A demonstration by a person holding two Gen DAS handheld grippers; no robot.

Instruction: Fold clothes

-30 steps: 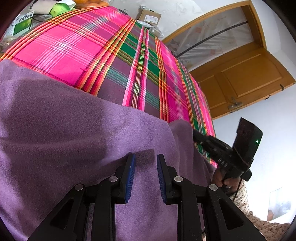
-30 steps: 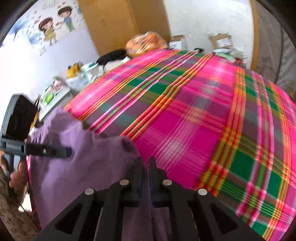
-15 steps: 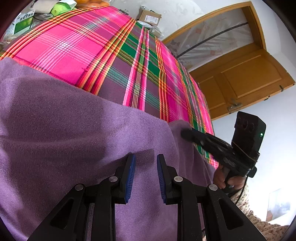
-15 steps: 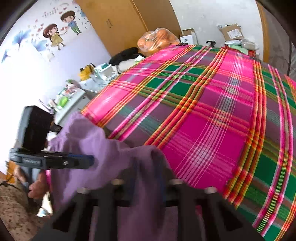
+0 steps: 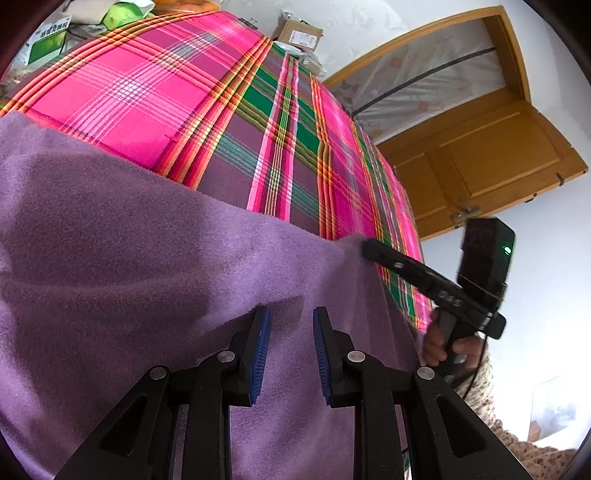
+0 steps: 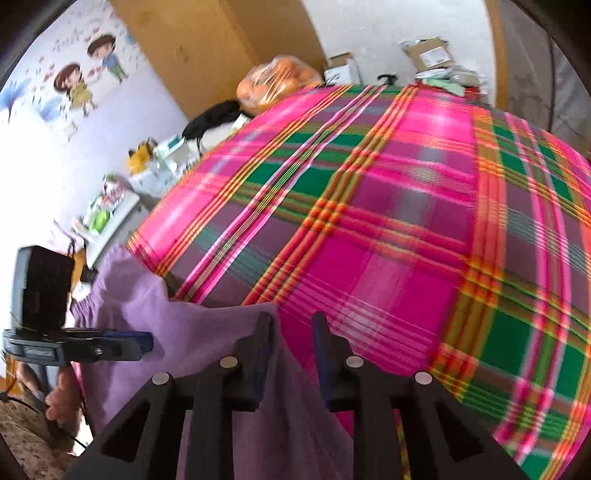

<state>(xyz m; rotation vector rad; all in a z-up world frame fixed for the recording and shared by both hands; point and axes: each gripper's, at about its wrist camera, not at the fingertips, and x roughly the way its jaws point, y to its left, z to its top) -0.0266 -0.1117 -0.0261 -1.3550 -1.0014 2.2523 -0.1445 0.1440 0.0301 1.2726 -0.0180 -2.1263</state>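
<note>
The left claw (image 5: 288, 350) stood with its blue-padded fingers (image 5: 260, 347) parted and nothing between them, hovering just over the purple fleece garment (image 5: 129, 258). That garment lay spread across the near edge of the bed, covering the lower part of the left wrist view and draping toward the person. Beyond it the pink, green and orange plaid bedspread (image 5: 229, 122) stretched away to a cardboard box (image 5: 299, 33) and green packets (image 5: 48, 44) at the far side.

The right claw (image 6: 291, 354) also had its fingers apart; the garment's corner (image 6: 207, 332) hung against the inner left finger, and the picture was blurred there, so whether the cloth was merely touching or lightly caught could not be told for sure. No pinch was visible. In the left wrist view, that same claw's tip (image 5: 373, 247) sat at the garment's right corner, held by a hand (image 5: 447, 343) in a speckled knitted sleeve (image 5: 480, 384).

From the right wrist view, the left claw appeared at the left edge (image 6: 140, 341), level above the purple cloth, gripped by the other hand (image 6: 62, 395). Farther out were an orange plastic bag (image 6: 277, 83), a wooden wardrobe (image 6: 207, 48) and a wall sticker of two cartoon children (image 6: 88, 66). A wooden door (image 5: 491, 162) stood open to the right of the bed.
</note>
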